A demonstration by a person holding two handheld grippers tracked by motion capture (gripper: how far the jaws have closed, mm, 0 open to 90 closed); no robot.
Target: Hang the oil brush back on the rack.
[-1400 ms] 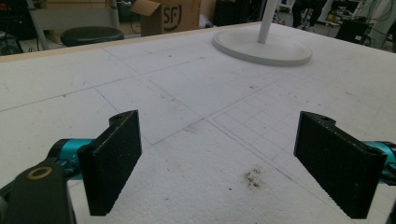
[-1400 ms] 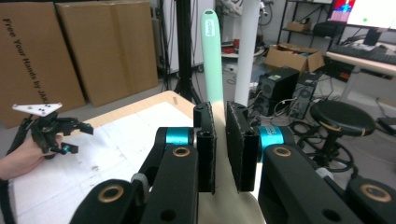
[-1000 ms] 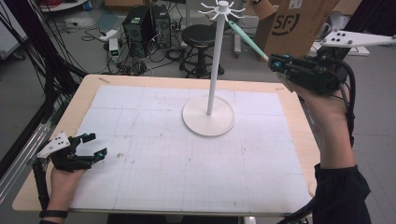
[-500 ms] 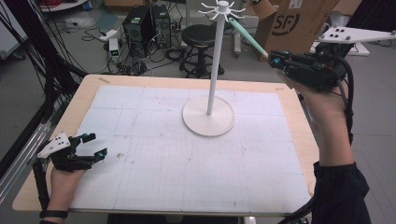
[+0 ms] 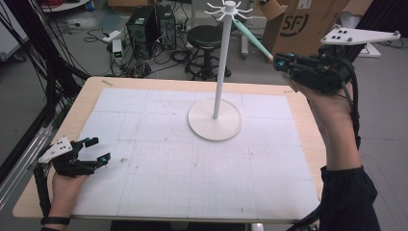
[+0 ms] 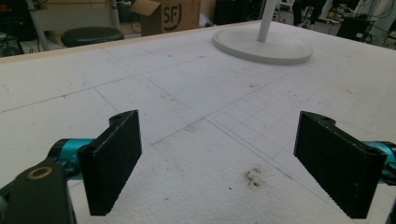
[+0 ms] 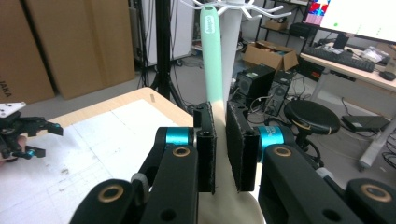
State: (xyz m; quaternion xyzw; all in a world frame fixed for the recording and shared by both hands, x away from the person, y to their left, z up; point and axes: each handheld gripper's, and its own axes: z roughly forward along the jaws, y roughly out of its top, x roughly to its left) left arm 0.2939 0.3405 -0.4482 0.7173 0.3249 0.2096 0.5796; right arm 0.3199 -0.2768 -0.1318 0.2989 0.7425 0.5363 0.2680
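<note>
A white stand (image 5: 222, 62) with a ring of hooks at its top rises from a round base (image 5: 214, 126) in the middle of the table. My right gripper (image 5: 280, 62) is raised to the right of the pole and shut on a utensil with a mint-green handle (image 5: 252, 39). The handle slants up to the left, its tip at the hooks. In the right gripper view the jaws (image 7: 221, 149) pinch the utensil's cream part, and the green handle (image 7: 213, 60) points up beside the pole (image 7: 232, 46). My left gripper (image 5: 99, 149) rests open on the table's front left, with nothing between its pads (image 6: 114, 161).
A white gridded mat (image 5: 192, 163) covers the wooden table (image 5: 86, 98). Behind the table are a black stool (image 5: 204, 36), computer towers (image 5: 144, 26), cables and a cardboard box (image 5: 308, 21). A small brown stain (image 6: 252, 176) marks the mat by the left gripper.
My right gripper has shifted a little to the left with the utensil, bringing the handle's tip closer to the hooks. The left gripper has stayed put.
</note>
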